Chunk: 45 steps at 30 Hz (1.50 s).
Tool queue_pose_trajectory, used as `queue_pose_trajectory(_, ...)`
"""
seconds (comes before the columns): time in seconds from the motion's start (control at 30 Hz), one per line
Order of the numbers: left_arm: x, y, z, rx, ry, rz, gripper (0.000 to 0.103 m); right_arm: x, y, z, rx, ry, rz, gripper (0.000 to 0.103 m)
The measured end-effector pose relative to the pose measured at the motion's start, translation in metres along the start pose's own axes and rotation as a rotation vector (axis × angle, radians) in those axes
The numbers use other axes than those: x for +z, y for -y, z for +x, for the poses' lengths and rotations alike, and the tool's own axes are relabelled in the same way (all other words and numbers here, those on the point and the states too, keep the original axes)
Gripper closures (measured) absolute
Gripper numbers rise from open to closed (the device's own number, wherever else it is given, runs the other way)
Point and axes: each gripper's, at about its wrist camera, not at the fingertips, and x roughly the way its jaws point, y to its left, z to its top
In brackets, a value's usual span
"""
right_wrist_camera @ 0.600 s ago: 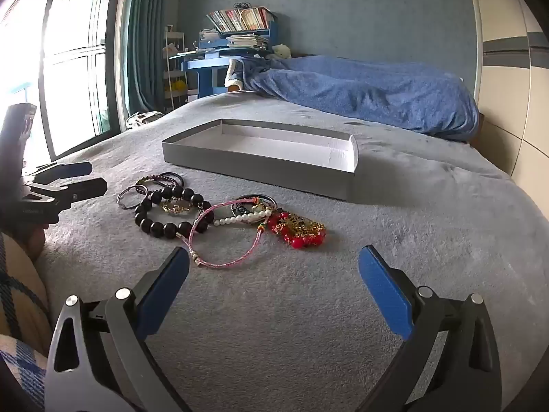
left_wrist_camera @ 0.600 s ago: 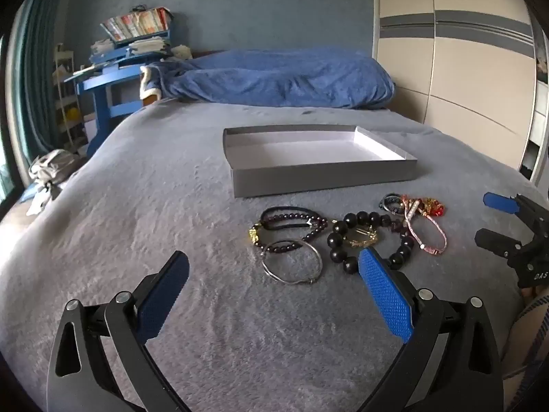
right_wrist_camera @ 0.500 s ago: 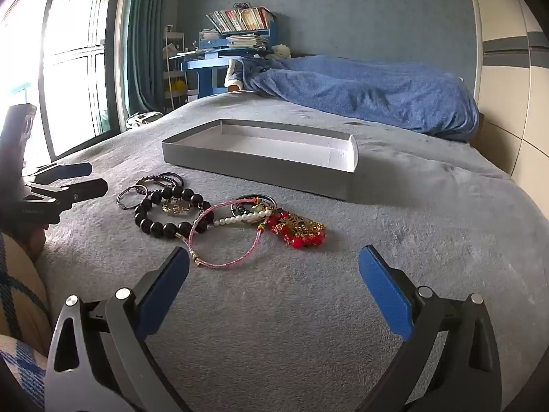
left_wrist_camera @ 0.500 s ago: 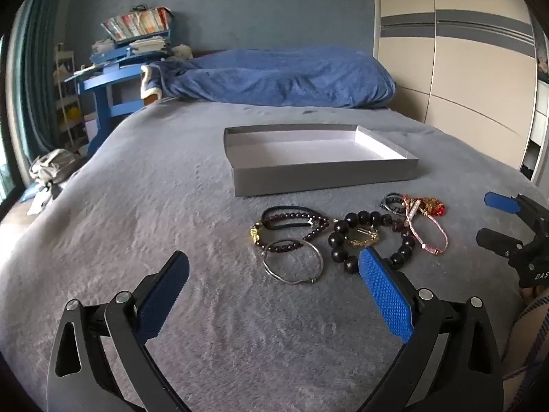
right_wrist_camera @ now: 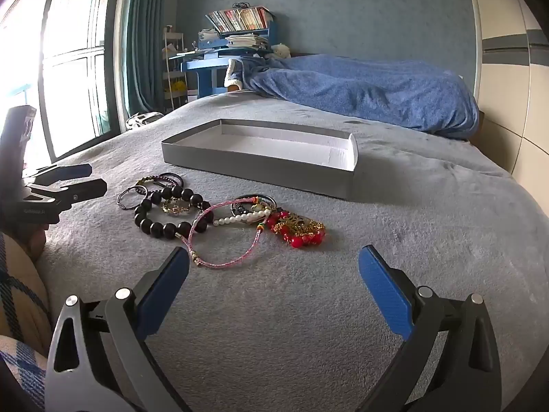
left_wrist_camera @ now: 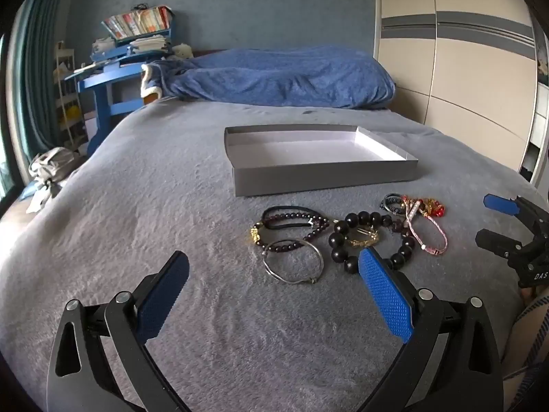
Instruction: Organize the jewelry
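Both wide: left gripper (left_wrist_camera: 272, 283) and right gripper (right_wrist_camera: 274, 276) above blanket (left_wrist_camera: 137, 213); bracelets (left_wrist_camera: 346, 237) beside tray (left_wrist_camera: 322, 176)

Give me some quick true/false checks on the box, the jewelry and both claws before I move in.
1. The gray box holds no jewelry. True.
2. The left claw is shut on the silver bangle. False: it is open, holding nothing.
3. The pink cord bracelet lies on the blanket. True.
4. The right claw is open. True.
5. The black bead bracelet sits inside the box. False: it lies outside, in front of it.
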Motion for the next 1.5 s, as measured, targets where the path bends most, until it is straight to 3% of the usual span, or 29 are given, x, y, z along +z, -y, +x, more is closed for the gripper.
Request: queue_pose_trajectory(1.5, -0.0054, -0.0022, 0.0004, -0.017, 0.002, -0.003, 0.005, 0.0, -0.0003, 0.0014, 0.01, -0.009, 0.007, 0.005)
